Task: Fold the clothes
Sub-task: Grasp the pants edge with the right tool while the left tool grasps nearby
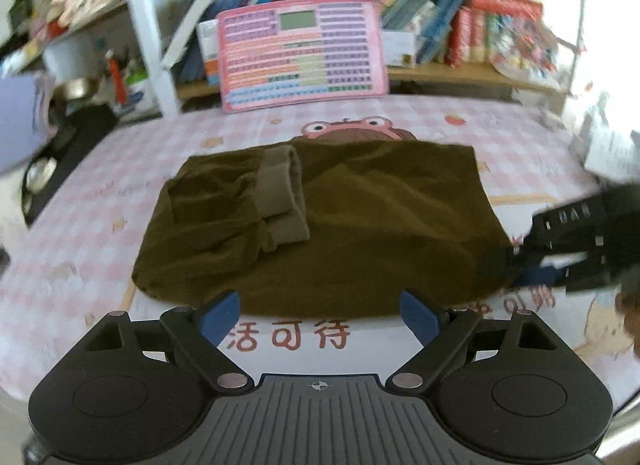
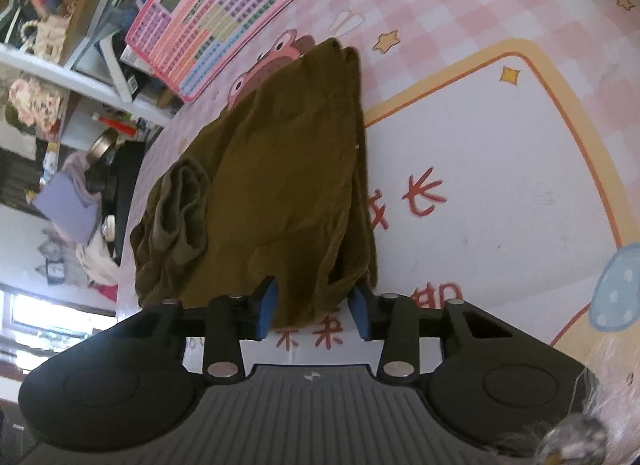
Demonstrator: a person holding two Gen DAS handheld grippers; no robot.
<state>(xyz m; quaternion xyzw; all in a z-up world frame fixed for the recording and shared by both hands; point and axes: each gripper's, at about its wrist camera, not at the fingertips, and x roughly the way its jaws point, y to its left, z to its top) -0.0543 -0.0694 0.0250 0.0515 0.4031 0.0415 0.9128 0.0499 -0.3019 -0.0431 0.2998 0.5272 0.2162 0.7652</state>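
Left wrist view: the cartoon frog (image 1: 348,130) printed on your table cover (image 1: 120,169) is hidden below the eyes by the olive garment (image 1: 360,225). The print's lower outline cannot be read.

The right gripper (image 1: 532,265) at 3 o'clock is motion-blurred and cut by the frame edge; you cannot tell there whether its pads press the cloth.

Book spines on the shelf (image 1: 440,73) at 12 o'clock are too smeared to read. Objects at 9 o'clock are blurred beyond naming.

Right wrist view: red characters (image 2: 316,339) near the fingers are partly covered by the garment's hanging corner. A blurred pale shape at 5 o'clock is unidentifiable.
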